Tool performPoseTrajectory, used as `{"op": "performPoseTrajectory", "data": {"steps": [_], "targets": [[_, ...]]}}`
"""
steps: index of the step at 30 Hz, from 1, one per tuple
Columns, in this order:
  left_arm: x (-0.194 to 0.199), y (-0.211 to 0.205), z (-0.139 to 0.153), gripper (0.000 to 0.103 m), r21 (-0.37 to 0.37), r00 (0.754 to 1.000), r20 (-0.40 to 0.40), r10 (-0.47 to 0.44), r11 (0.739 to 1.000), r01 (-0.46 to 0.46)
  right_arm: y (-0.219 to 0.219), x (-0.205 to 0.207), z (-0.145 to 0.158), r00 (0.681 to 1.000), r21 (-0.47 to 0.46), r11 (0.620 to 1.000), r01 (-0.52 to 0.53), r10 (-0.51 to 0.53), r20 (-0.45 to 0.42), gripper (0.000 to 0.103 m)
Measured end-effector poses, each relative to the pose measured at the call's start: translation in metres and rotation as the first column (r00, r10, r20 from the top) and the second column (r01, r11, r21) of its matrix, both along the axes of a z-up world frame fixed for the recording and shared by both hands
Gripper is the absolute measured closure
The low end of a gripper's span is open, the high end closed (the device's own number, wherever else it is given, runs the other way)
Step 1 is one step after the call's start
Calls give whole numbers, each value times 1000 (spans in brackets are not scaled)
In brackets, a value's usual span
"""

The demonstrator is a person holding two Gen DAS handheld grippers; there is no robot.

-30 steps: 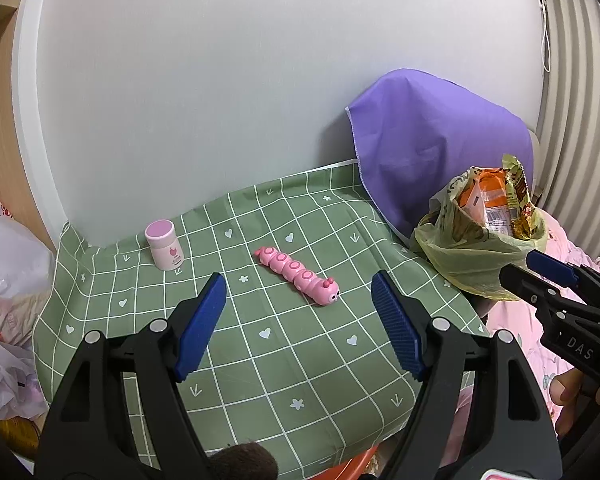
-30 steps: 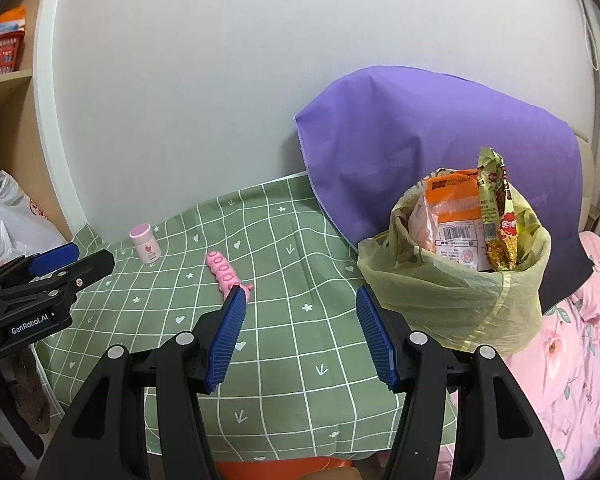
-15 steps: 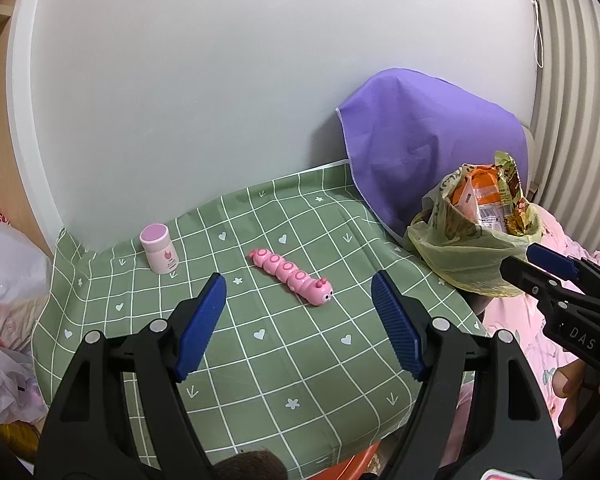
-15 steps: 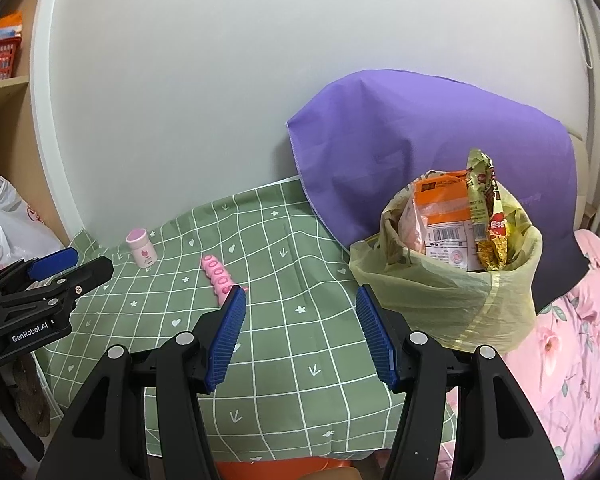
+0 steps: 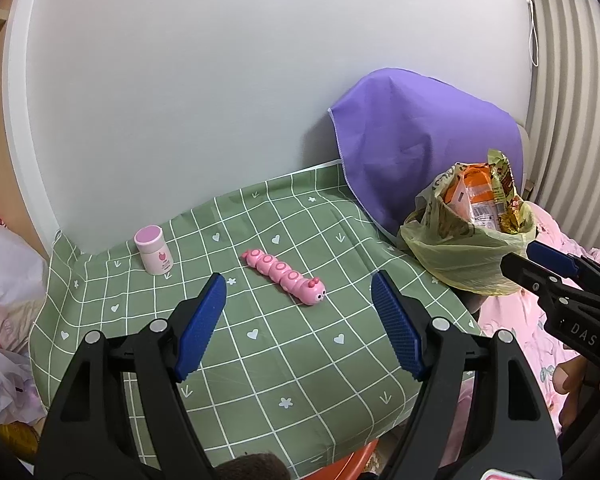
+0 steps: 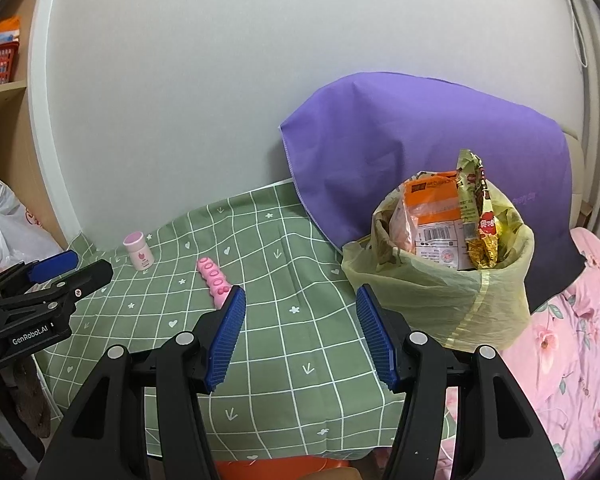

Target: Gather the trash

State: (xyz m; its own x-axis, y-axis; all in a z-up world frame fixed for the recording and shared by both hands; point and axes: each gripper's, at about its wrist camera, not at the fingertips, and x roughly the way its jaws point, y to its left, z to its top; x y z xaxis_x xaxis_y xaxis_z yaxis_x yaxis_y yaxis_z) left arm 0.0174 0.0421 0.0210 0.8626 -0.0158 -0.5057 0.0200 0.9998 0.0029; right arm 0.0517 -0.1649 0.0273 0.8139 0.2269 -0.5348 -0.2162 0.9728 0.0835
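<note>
A yellow trash bag stuffed with snack wrappers stands at the right end of the green checked tablecloth; it also shows in the left wrist view. My left gripper is open and empty, held back from the table. My right gripper is open and empty, left of the bag. Each gripper shows at the edge of the other's view.
A pink caterpillar toy and a small pink-capped bottle sit on the cloth. A purple cloth drapes behind the bag. Pink floral bedding is at right, plastic bags at left.
Both grippers have drawn back a little from the table, so the table and bag look smaller. Both stay open and empty.
</note>
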Motion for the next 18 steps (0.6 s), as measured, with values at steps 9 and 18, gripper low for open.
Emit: {"op": "performPoseTrajectory", "data": {"steps": [9,18], "targets": [[1,-1,0,32,-4,1000,-2,-7,1000,7,-2,-1,0,1000,4,1000,8,-8,2,48],[0,-2,0,32,0,1000,4,-9,1000,9,-4,-1,-1,1000,8,1000,10,-10,0,48]]}}
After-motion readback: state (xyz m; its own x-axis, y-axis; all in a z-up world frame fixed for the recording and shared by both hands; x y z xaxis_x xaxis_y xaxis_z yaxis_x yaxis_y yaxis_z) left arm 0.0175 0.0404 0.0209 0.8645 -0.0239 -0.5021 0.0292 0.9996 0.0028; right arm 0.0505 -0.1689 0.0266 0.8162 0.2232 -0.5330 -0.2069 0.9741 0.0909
